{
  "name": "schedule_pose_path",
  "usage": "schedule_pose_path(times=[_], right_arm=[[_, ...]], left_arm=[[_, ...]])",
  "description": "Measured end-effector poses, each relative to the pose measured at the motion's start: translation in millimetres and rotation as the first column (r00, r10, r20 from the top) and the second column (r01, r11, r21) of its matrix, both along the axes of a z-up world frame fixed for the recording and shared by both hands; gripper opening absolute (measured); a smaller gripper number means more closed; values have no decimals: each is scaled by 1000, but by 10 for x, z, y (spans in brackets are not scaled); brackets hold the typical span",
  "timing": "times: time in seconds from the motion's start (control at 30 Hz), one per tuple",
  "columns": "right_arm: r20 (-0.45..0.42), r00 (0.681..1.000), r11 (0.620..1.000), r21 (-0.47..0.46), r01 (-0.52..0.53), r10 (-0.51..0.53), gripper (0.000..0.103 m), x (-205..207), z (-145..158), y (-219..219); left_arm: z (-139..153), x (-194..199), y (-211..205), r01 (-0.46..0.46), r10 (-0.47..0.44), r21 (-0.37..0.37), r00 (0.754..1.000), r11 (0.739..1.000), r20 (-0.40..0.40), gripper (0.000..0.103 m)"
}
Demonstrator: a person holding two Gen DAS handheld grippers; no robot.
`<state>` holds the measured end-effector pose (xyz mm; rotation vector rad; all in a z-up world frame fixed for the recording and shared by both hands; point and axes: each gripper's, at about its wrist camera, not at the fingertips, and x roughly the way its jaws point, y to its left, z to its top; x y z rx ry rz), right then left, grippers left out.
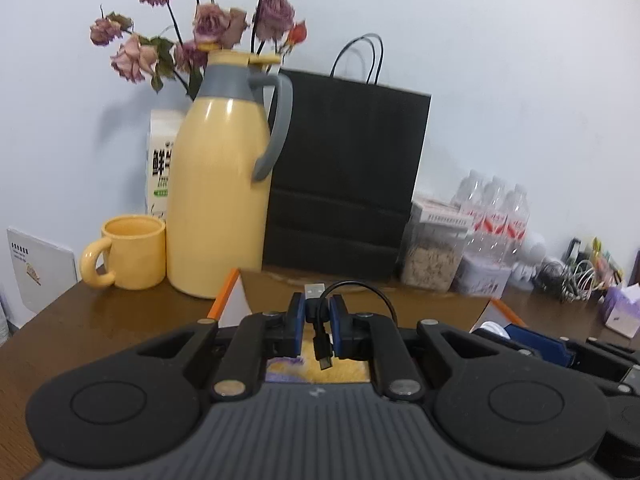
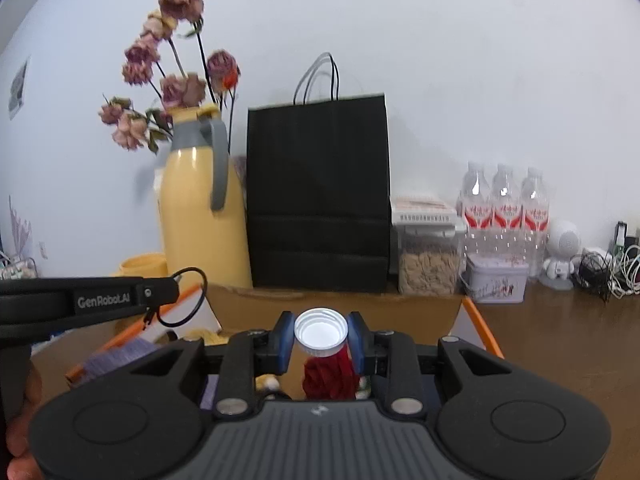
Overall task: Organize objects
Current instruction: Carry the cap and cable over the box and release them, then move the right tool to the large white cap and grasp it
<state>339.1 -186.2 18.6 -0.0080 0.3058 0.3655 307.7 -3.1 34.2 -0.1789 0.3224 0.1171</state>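
Note:
My left gripper (image 1: 318,320) is shut on a short black USB cable (image 1: 320,334); its silver plug sticks up above the blue pads and the cord loops to the right. My right gripper (image 2: 321,338) is shut on a small bottle with a white cap (image 2: 321,330) and a red label, held by the neck. Both hang over an open cardboard box (image 1: 360,292) with orange-edged flaps (image 2: 482,332). In the right wrist view the left gripper (image 2: 154,300) shows from the side at left, the cable loop (image 2: 188,298) hanging from it.
Along the wall stand a yellow thermos jug (image 1: 218,184) with dried roses, a yellow mug (image 1: 130,252), a black paper bag (image 1: 344,176), a cereal container (image 2: 428,260), three water bottles (image 2: 506,208), a tin (image 2: 496,282), tangled cables (image 2: 608,270) and a tissue box (image 1: 622,312) on the brown table.

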Motion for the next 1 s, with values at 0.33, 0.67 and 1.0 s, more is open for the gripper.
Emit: schedule_pose_path(times=[0.33, 0.67, 1.0], right_arm=[[-28, 999, 999, -28, 19, -19, 30, -36, -79, 5], [-2, 998, 998, -4, 69, -69, 103, -181, -37, -132], [8, 998, 998, -23, 65, -65, 103, -293, -25, -157]], left_arm=[[-66, -63, -38, -12, 12, 29, 1000, 1000, 3, 18], [39, -309, -79, -46, 40, 45, 991, 998, 128, 103], [45, -457, -93, -27, 20, 51, 991, 998, 133, 103]])
